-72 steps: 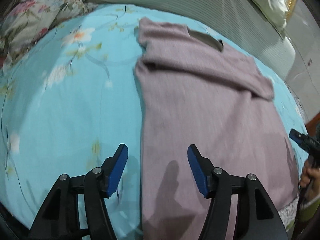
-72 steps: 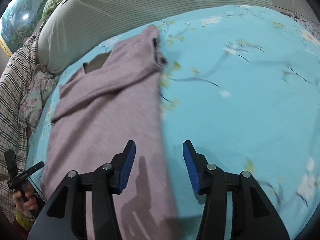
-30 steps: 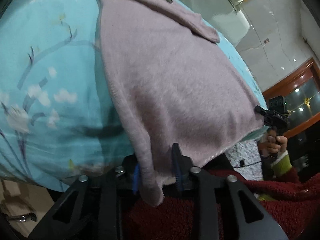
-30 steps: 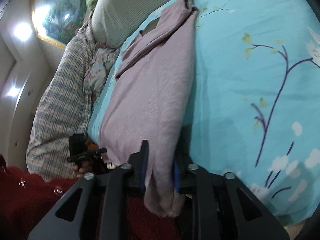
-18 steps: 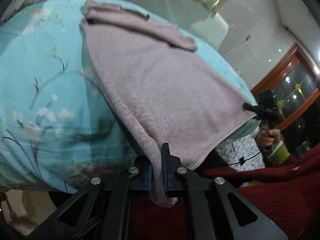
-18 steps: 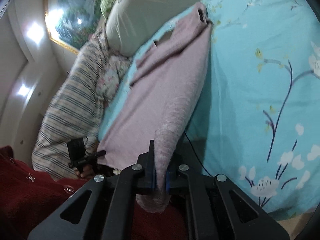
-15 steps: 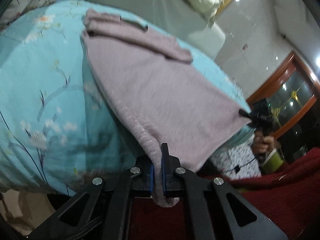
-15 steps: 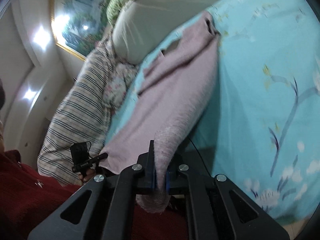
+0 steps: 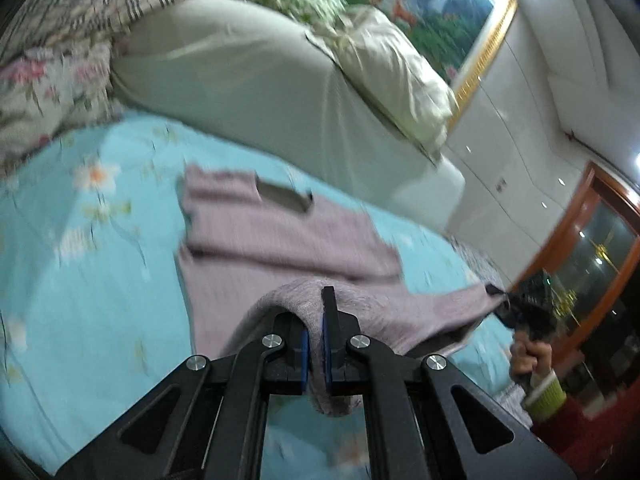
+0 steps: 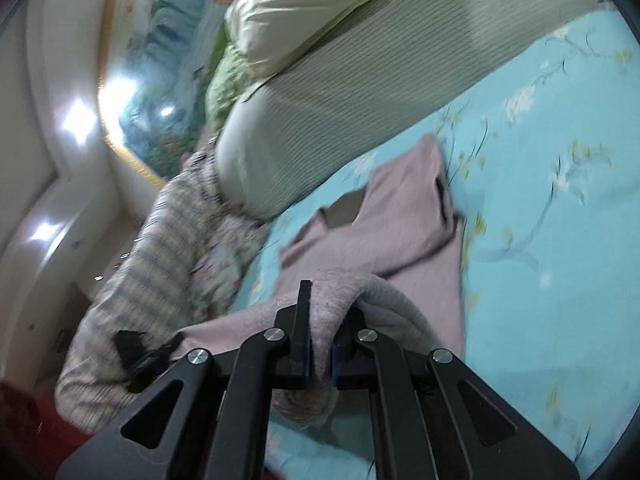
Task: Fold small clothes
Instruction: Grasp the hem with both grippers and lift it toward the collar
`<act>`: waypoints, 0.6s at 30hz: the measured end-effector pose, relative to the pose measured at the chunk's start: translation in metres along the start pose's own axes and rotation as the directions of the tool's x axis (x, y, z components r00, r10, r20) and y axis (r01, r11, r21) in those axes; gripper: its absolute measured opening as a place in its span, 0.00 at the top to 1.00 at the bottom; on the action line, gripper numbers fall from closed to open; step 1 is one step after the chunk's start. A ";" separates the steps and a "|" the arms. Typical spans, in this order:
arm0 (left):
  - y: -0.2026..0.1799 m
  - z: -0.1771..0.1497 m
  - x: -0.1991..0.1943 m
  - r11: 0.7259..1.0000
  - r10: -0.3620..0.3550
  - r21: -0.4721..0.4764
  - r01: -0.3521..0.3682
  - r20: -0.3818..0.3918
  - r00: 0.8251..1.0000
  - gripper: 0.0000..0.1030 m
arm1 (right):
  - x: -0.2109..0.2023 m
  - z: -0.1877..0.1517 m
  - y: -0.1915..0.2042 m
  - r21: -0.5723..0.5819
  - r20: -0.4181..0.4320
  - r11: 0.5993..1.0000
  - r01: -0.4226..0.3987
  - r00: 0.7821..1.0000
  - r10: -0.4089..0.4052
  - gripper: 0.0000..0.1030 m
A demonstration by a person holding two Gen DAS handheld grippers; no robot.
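The left gripper is clenched on a bottom corner of the mauve knit sweater, the cloth pinched between its blue pads and bunched over the fingers, a short tail hanging below them. The right gripper is clamped the same way on the other bottom corner of the sweater, with a thick roll of fabric draped across its right finger. Between the two tools the hem is lifted off the bed and stretched, while the upper part of the garment, with its neckline and a sleeve folded across the chest, lies flat on the turquoise floral bedsheet. In the left wrist view, the person's right hand in a green cuff grips the other tool at the sweater's far corner. Beyond the sweater lies a long grey-green ribbed bolster with a pale pillow upon it, a plaid blanket to one side, and a gold-framed landscape painting on the wall.
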State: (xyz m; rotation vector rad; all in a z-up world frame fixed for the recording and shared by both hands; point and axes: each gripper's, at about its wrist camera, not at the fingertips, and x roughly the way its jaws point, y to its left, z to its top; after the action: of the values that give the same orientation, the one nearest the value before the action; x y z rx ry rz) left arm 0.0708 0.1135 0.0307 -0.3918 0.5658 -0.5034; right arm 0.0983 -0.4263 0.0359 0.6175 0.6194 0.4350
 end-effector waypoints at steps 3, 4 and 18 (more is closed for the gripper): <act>0.004 0.033 0.033 0.996 0.079 0.026 -0.080 0.020 0.997 0.97 | 0.037 0.031 0.000 -0.025 0.004 0.995 0.100 0.995 -0.100 0.92; 0.007 0.042 0.042 0.995 0.096 0.030 -0.096 0.020 0.995 0.97 | 0.044 0.038 -0.001 -0.033 0.003 0.992 0.123 0.992 -0.123 0.92; 0.096 0.120 0.226 0.938 0.346 0.009 -0.347 -0.093 0.933 0.97 | 0.207 0.119 -0.060 -0.048 -0.070 0.928 0.371 0.925 -0.373 0.92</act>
State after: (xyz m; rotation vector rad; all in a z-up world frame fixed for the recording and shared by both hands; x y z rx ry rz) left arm 0.3397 0.0922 -0.0141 -0.2674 0.7115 -0.1792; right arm 0.3391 -0.4052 -0.0088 0.4377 0.7847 0.1122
